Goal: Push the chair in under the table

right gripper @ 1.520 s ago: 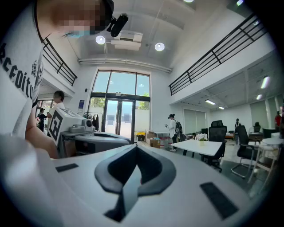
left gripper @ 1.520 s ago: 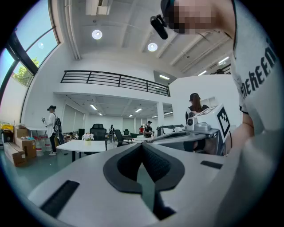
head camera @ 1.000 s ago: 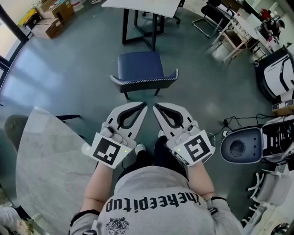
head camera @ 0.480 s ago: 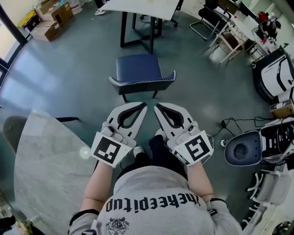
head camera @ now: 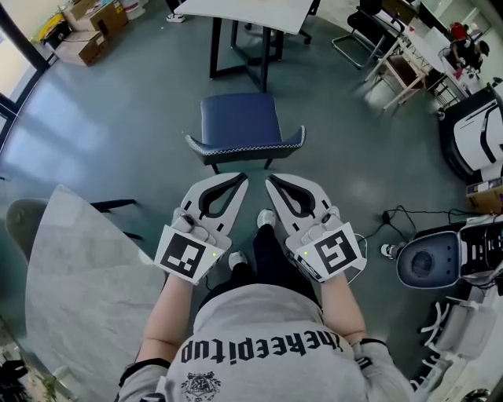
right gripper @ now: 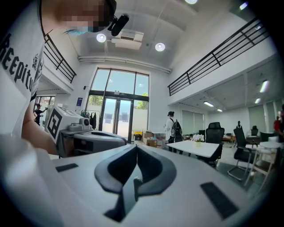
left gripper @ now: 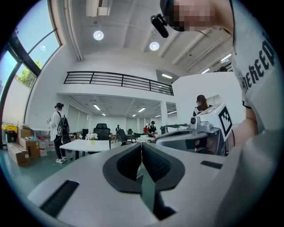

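Left gripper (head camera: 244, 179) and right gripper (head camera: 268, 180), jaws closed together and empty, point at chair (head camera: 240, 122) mid-frame, likely to push it toward desk (head camera: 244, 9) at top.

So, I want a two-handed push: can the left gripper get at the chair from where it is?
Probably yes: the left gripper, shut and empty, points at the chair just ahead, and only floor shows between them in the head view.
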A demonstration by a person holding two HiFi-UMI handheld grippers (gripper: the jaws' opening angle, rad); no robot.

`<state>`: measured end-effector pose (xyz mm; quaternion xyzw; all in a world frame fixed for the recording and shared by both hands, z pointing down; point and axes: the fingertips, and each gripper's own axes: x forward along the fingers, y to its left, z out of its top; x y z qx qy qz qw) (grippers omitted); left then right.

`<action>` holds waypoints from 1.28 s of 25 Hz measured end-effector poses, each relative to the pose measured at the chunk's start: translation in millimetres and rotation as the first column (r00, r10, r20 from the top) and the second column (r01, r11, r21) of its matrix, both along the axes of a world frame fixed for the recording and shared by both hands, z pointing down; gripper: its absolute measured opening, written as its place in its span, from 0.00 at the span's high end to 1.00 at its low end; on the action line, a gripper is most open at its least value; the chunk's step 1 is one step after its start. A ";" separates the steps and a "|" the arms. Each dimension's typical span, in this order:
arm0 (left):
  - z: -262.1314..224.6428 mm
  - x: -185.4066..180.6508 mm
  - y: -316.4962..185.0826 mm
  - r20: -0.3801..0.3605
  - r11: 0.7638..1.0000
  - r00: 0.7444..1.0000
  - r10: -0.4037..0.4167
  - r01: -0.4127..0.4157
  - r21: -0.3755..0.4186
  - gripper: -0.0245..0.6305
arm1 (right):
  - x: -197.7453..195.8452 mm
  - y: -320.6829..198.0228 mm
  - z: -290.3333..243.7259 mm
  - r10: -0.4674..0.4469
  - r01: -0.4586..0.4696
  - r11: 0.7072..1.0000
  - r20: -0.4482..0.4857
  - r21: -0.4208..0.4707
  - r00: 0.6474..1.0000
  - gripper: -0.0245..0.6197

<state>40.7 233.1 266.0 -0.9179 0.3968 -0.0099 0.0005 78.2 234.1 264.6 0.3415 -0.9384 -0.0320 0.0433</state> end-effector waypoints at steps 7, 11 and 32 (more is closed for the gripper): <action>17.3 0.6 -41.6 0.055 0.999 0.998 -0.039 0.040 -0.009 0.94 | 1.0 -45.7 16.6 -0.026 0.026 0.999 -0.020 -0.038 0.999 0.94; 30.0 -2.1 -66.0 0.069 0.997 0.996 -0.056 0.059 -0.039 0.94 | 0.8 -73.6 27.8 -0.043 0.040 0.997 -0.047 -0.060 0.998 0.94; 136.2 -5.8 -117.7 0.409 0.991 0.912 0.045 0.013 -0.136 0.79 | 5.0 -125.6 127.4 -0.165 0.107 0.976 -0.322 -0.188 0.932 0.81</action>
